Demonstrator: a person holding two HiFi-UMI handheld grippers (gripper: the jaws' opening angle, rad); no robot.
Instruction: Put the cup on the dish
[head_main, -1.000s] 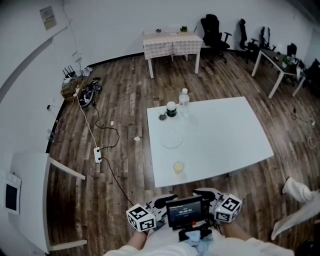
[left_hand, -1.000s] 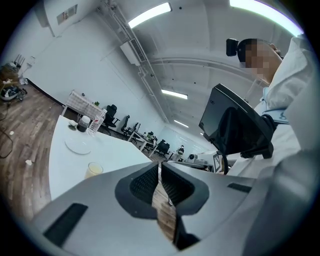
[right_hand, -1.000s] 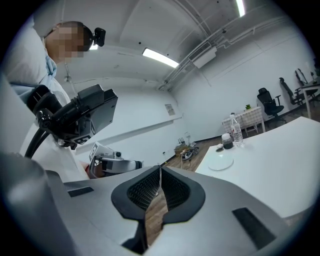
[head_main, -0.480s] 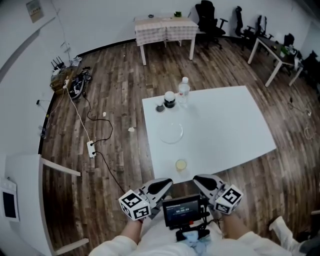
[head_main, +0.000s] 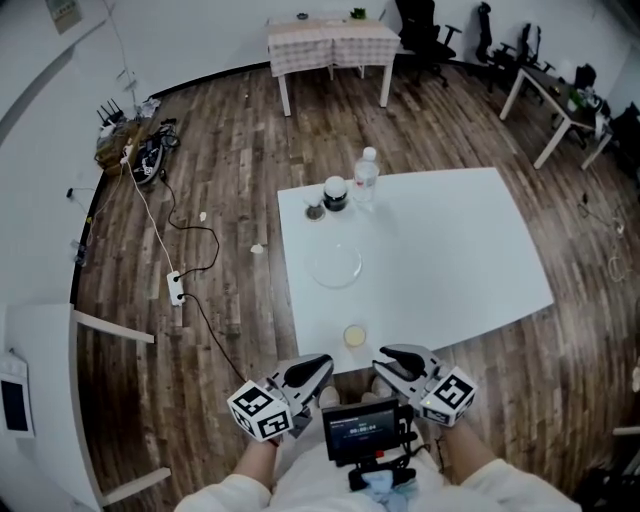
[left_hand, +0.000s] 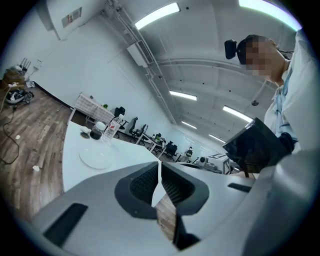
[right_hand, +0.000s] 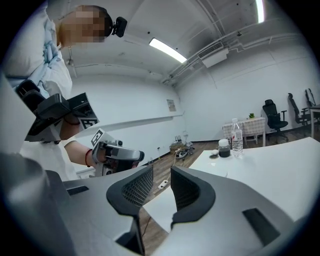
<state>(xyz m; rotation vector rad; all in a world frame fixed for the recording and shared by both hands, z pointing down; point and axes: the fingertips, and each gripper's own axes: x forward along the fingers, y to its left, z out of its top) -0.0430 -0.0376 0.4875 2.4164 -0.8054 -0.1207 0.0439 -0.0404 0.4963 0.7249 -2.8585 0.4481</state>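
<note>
- Your right tool has just been opening. Its jaws stand narrowly apart with nothing between them.
- Your left tool has its jaws together and is empty.
- The cup stands by the near edge of the desk, just ahead of the two tools. Neither tool touches it.
- The dish lies further in, apart from the cup. A jar and a bottle stand beyond it.
- The step in hand looks like the reach for the cup, probably with the right tool.
- The present gap looks too narrow for the cup, so spread the jaws wider before you close in.
- Come in level, with one jaw on each side of the cup wall at about mid-height, then squeeze gently.
- The cup stands close to the edge, so a nudge from a jaw tip could tip it or push it off.
- I cannot tell whether the cup holds liquid. Carry it upright and slowly.
- The dish looks clear and is easy to misjudge. Aim for its middle and set the cup down flat before you let go.
- Hold the left tool aside, clear of the path.
</note>
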